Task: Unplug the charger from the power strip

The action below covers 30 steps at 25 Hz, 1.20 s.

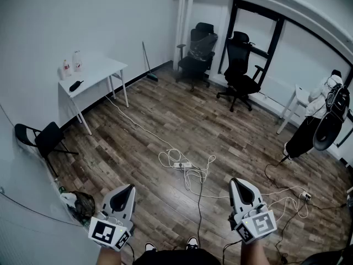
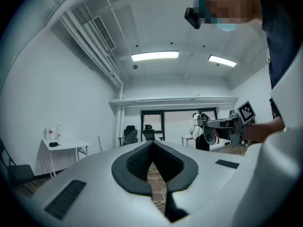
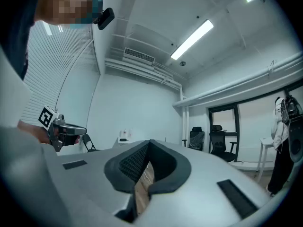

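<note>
My left gripper (image 1: pixel 129 190) is pressed together, its dark pads meeting at the tips with nothing between them. My right gripper (image 1: pixel 234 183) is also closed and empty. I hold both level and side by side, low in front of me, pointing out across the wooden floor (image 1: pixel 160 109).

The power strip (image 1: pixel 182 164) lies on that floor ahead of me, roughly between the two grippers and well apart from both, among loops of white cable (image 1: pixel 193 175). It is too small for me to make out the charger on it.

Farther out, a white table (image 1: pixel 96 73) stands against the left wall with two bottles (image 1: pixel 71 65) on it. A black folding chair (image 1: pixel 47 139) sits nearer me, and two black office chairs (image 1: pixel 240 65) stand by the far windows.
</note>
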Tool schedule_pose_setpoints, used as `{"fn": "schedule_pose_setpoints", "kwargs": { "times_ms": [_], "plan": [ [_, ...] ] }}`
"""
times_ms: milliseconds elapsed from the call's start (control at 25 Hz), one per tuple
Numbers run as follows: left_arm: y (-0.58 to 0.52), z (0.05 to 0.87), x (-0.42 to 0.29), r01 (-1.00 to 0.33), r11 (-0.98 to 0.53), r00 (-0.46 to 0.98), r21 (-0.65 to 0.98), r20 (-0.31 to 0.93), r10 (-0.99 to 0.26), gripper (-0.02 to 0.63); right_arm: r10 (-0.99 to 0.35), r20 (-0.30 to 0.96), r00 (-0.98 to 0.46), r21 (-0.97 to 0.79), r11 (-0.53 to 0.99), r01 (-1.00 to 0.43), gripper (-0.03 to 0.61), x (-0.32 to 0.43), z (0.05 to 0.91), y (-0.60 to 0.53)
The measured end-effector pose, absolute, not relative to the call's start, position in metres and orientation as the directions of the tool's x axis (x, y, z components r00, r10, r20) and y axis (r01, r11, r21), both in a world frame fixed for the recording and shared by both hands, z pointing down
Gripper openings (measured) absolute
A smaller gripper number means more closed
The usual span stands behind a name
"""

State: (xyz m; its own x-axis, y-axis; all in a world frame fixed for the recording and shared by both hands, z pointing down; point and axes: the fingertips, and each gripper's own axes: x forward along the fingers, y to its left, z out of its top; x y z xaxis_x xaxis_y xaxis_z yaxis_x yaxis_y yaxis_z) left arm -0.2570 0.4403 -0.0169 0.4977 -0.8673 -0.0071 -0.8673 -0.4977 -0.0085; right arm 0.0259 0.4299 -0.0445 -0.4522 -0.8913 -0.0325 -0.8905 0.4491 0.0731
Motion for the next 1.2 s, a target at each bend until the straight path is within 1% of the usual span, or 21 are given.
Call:
{"fn": "schedule_pose_setpoints", "kwargs": {
  "times_ms": [320,480,600,760,880,1040,1200],
  "plan": [
    [0.446,-0.012,-0.262,-0.863,-0.505,0.505,-0.016,-0.001,-0.863,0.018,-0.887,-0.035,-0.46,0.079,0.456,-0.886,0.02,0.016,-0.041,0.435],
    [0.446,-0.011,-0.26,-0.862,-0.507,0.507,-0.009,0.003,-0.862,0.018,-0.854,-0.058,-0.518,0.079,0.513,-0.855,0.02,0.007,-0.044,0.441],
    [0.442,-0.005,-0.25,-0.863,-0.505,0.504,-0.001,0.013,-0.863,0.018,-0.851,-0.071,-0.521,0.067,0.517,-0.853,0.02,0.013,-0.041,0.44],
    [0.432,0.01,-0.231,-0.867,-0.499,0.499,0.021,0.041,-0.866,0.018,-0.864,-0.067,-0.5,0.021,0.499,-0.866,0.02,0.044,-0.025,0.432],
    [0.424,0.016,-0.201,-0.868,-0.497,0.497,0.022,0.06,-0.866,0.018,-0.868,-0.06,-0.493,-0.005,0.494,-0.869,0.02,0.083,-0.011,0.422],
    [0.405,0.022,-0.147,-0.877,-0.481,0.48,0.004,0.076,-0.874,0.018,-0.848,-0.058,-0.527,-0.012,0.528,-0.849,0.02,0.137,0.0,0.406],
    [0.387,0.022,-0.113,-0.888,-0.459,0.458,0.005,0.084,-0.885,0.018,-0.836,-0.051,-0.546,-0.042,0.548,-0.836,0.02,0.175,0.008,0.383]
  ]
}}
